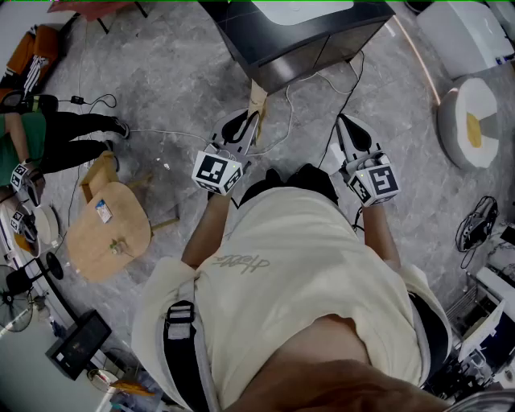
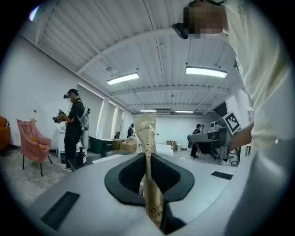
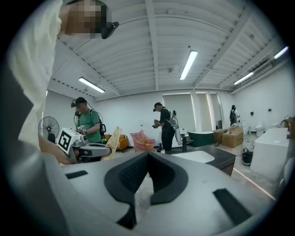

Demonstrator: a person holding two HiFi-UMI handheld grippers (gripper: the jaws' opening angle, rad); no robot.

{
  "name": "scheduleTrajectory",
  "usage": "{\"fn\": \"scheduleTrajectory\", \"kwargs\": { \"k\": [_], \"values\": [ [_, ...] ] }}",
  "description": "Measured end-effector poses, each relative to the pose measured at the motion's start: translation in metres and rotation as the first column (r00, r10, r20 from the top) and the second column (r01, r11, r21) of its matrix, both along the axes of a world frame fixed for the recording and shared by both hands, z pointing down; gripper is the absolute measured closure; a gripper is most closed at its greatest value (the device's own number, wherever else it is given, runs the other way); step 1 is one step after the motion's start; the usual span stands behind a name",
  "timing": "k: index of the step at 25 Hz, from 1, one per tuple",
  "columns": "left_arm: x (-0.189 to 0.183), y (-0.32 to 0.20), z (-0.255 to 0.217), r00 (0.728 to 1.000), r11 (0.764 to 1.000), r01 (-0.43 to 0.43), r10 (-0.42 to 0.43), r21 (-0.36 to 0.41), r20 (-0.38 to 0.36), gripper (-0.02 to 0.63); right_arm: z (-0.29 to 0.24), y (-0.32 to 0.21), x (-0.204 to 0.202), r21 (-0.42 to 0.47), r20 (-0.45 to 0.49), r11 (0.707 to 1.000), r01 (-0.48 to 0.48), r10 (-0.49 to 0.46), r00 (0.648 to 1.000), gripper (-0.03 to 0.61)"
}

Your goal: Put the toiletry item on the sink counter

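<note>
My left gripper (image 1: 243, 127) is shut on a tall tan paper toothbrush packet (image 1: 257, 100). In the left gripper view the packet (image 2: 148, 152) stands upright, pinched between the black pads (image 2: 126, 177). My right gripper (image 1: 355, 133) is shut with nothing in it; its pads (image 3: 131, 173) meet at the tip. The sink counter (image 1: 283, 50), a dark cabinet with a white basin (image 1: 302, 12), stands just ahead of both grippers on the floor. From the right gripper view the counter (image 3: 220, 158) lies ahead to the right, and the left gripper (image 3: 87, 150) with the packet (image 3: 114, 140) shows at the left.
A round wooden stool (image 1: 109, 229) stands at the left, near a person in green (image 1: 24, 137) who holds other grippers. Cables (image 1: 314, 80) trail over the grey floor. A white round seat (image 1: 471, 121) and a white tub (image 3: 273, 147) are at the right.
</note>
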State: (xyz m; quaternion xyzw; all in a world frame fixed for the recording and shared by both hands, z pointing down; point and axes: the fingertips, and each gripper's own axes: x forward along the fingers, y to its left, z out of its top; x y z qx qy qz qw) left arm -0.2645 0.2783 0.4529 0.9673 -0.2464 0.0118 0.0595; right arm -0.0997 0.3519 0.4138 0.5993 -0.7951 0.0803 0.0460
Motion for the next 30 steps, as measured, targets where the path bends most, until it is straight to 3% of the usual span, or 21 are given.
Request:
{"fn": "scheduleTrajectory", "kwargs": {
  "k": [11, 16, 20, 22, 26, 30],
  "values": [
    [0.059, -0.004, -0.013, 0.999, 1.0, -0.019, 0.019, 0.005, 0.035, 0.577, -0.001, 0.002, 0.064, -0.005, 0.042, 0.999, -0.039, 0.04, 0.998, 0.584],
    [0.089, -0.007, -0.017, 0.999, 0.999, -0.013, 0.014, -0.031, 0.042, 0.578, 0.003, 0.006, 0.092, -0.029, 0.071, 1.0, -0.009, 0.011, 0.997, 0.584],
    [0.125, -0.004, -0.013, 0.993, 0.999, -0.04, 0.039, 0.006, 0.112, 0.577, 0.02, 0.01, 0.112, -0.069, 0.105, 0.997, 0.047, -0.04, 0.994, 0.584],
    [0.145, -0.003, -0.013, 0.996, 0.998, -0.05, 0.052, -0.03, 0.079, 0.577, 0.027, 0.013, 0.121, -0.077, 0.115, 0.995, 0.066, -0.057, 0.992, 0.584],
    [0.168, -0.013, -0.012, 0.998, 0.982, -0.014, 0.002, -0.189, -0.067, 0.577, 0.051, 0.02, 0.137, -0.114, 0.168, 0.99, 0.077, -0.057, 0.984, 0.584],
    [0.192, -0.012, -0.011, 0.996, 0.977, -0.06, 0.046, -0.205, -0.071, 0.577, 0.057, 0.018, 0.149, -0.142, 0.225, 0.984, 0.112, -0.078, 0.971, 0.584]
  ]
}}
